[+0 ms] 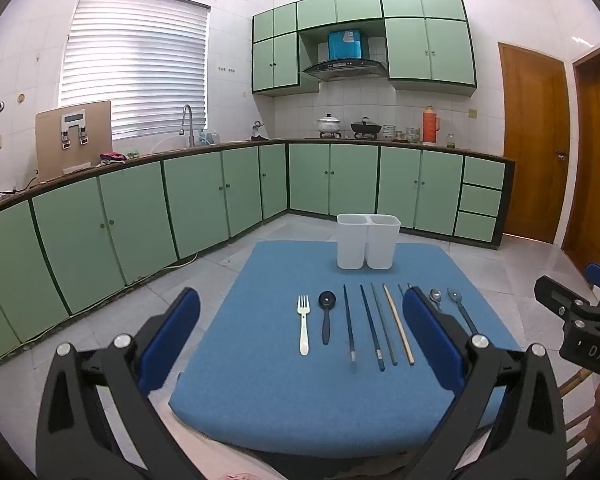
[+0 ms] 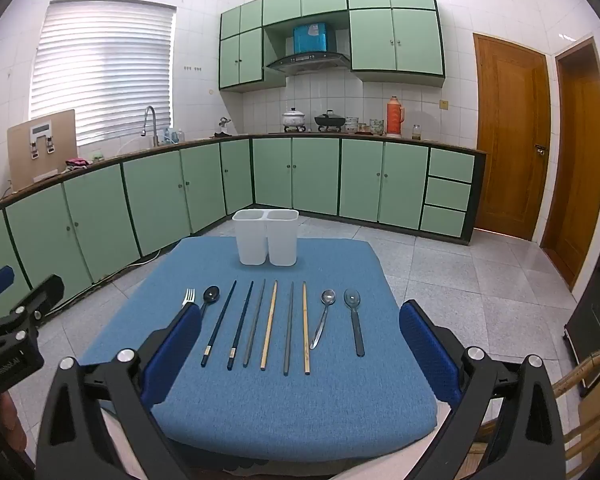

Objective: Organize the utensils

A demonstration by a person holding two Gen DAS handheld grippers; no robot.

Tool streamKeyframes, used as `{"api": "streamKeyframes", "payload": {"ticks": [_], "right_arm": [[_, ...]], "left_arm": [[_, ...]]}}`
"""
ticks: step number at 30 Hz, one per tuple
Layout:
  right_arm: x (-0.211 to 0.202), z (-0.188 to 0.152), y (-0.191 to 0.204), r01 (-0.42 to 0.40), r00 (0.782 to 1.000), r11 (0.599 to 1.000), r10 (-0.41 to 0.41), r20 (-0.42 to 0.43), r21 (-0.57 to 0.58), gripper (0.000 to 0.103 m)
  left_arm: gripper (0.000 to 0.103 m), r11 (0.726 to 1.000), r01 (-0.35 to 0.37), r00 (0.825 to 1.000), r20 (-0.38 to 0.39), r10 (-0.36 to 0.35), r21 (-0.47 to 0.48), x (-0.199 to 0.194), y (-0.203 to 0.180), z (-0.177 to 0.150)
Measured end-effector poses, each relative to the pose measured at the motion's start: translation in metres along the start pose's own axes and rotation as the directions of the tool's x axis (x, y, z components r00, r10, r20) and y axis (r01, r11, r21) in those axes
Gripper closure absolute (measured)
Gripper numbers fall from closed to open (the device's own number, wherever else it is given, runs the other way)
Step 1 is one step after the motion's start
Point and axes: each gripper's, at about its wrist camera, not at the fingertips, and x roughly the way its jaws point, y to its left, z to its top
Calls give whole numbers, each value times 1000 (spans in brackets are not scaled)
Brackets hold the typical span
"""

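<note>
Ten utensils lie in one row across the middle of the right-wrist frame, handles toward us, none touching its neighbour. Leftmost is the white fork (image 2: 189, 296), partly hidden behind our blue finger pad; then the black spoon (image 2: 211, 294), two dark blue chopsticks (image 2: 219, 323) with pale bands near the butt, a grey chopstick (image 2: 254, 322), a wooden chopstick (image 2: 269, 324), a second grey one (image 2: 289, 328), a second wooden one (image 2: 305, 327), the metal spoon (image 2: 323, 316) and the dark clear-bowled spoon (image 2: 354, 322).

We judge all of them light and rigid. The chopsticks are thin and lie flat on the cloth, so the pads must come down on either side of the shaft, about mid-length, to keep it from swinging. We expect the metal spoon to be the slickest; its narrow neck just below the bowl looks the surest hold. The fork and dark spoons look like plastic, best pinched at mid-handle.

Above the row, upper centre of frame, stands the white two-compartment holder (image 2: 266, 236), upright and, as far as we can see, with nothing in it. It looks light and may tip or slide if nudged. Nothing is sorted yet.

All of this sits on the blue mat (image 2: 300, 408), whose texture should keep the pieces from skating.

The right gripper (image 2: 300, 344) hovers at the near edge, jaws spread wide, holding nothing. The left gripper (image 1: 300, 340) does likewise in its own view, jaws wide apart and unladen, its right pad covering part of the row.
</note>
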Motion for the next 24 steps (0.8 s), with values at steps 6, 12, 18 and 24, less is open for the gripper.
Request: {"api": "streamKeyframes", "payload": {"ticks": [6,12,18,24], "right_arm": [[0,0,0,0,1000,1000,0,1,0,6],[-1,0,0,1,1000,1000,-1,1,0,6],[-1,0,0,0,1000,1000,0,2,-1,6],[-1,0,1,1,1000,1000,-1,2,-1,6]], "left_arm": [[5,1000,-1,1000,-1,1,-5,0,3,1],[5,1000,-1,1000,-1,1,-4,0,3,1],[5,1000,-2,1000,1,2,-6,-2,5,1],[5,1000,-3,1000,-1,3,-5,-1,4,2]]}}
